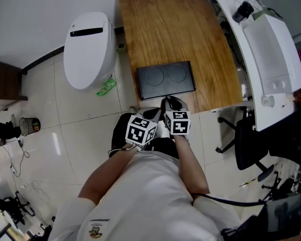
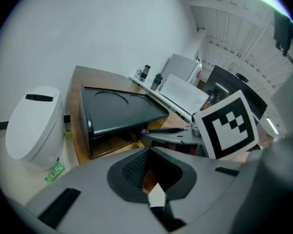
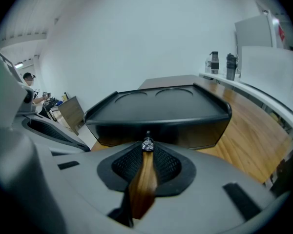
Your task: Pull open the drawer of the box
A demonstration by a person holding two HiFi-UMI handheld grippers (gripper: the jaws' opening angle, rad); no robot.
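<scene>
A flat black box [image 1: 165, 79] with two round dents in its lid lies on the wooden table [image 1: 175, 24], close to the near edge. Its drawer front faces me, with a small metal knob [image 3: 147, 144] in the middle. My right gripper [image 1: 170, 102] reaches the front of the box [image 3: 161, 104], and its jaws [image 3: 147, 149] are pinched on the knob. My left gripper [image 1: 150, 114] hangs just left of it, off the table edge. The left gripper [image 2: 149, 155] stands open with nothing between its jaws. From there the box [image 2: 122, 108] lies ahead to the left.
A white rounded bin [image 1: 89, 49] stands on the tiled floor left of the table, with a green item [image 1: 106, 87] beside it. A white machine [image 1: 271, 59] and a black office chair [image 1: 251, 144] stand to the right. Two bottles [image 3: 219, 62] stand at the table's far right.
</scene>
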